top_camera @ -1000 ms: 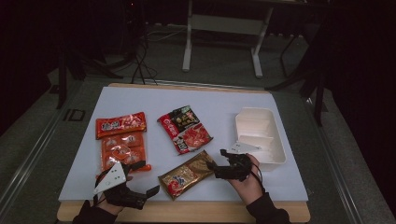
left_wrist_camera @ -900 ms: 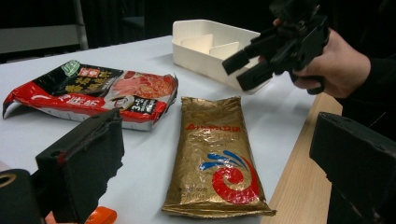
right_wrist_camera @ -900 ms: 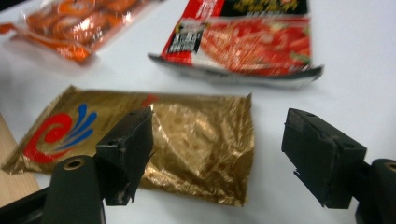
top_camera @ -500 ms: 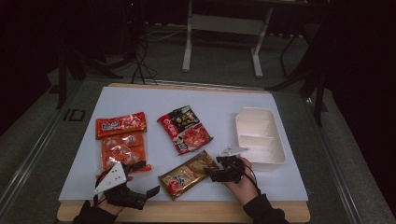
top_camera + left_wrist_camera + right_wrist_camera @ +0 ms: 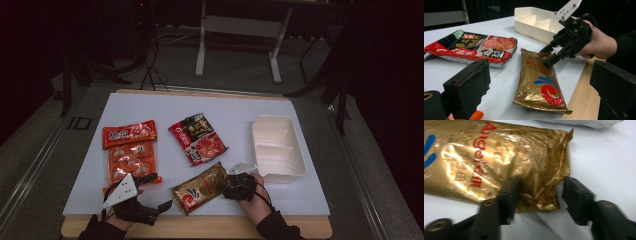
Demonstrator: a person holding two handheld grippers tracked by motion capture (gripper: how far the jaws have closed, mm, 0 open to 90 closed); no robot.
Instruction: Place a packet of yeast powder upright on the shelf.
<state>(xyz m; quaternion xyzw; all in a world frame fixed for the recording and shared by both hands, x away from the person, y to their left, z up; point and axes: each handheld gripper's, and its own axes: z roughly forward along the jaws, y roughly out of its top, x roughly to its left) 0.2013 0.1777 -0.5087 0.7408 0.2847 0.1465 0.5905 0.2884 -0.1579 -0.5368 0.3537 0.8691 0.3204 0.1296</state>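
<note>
The gold packet (image 5: 201, 188) lay flat on the table (image 5: 230, 107) close to its near edge, a little right of the middle. Its long axis ran on a slant: the end with the red swirl pointed toward the near edge and the left, the crimped top end pointed away and to the right, toward the white tray (image 5: 278, 146). The right gripper (image 5: 231, 184) was at that crimped end. In the right gripper view its two jaws stood on either side of the packet's (image 5: 506, 157) corner; they had just been closing, with the crumpled foil between them, one jaw against the foil and the other with a sliver of table visible beside it, so a firm clamp could not be told.

The left gripper (image 5: 152, 192) sat near the near left corner, jaws wide apart with nothing between them, over the lower end of the orange packet (image 5: 129, 152). The red-and-black packet (image 5: 198, 138) lay just beyond the gold one, apart from it. The tray stood by the right edge, its near corner close to the right hand (image 5: 599, 42). Bare table lay between the gold packet and the left gripper, and across the far half.
</note>
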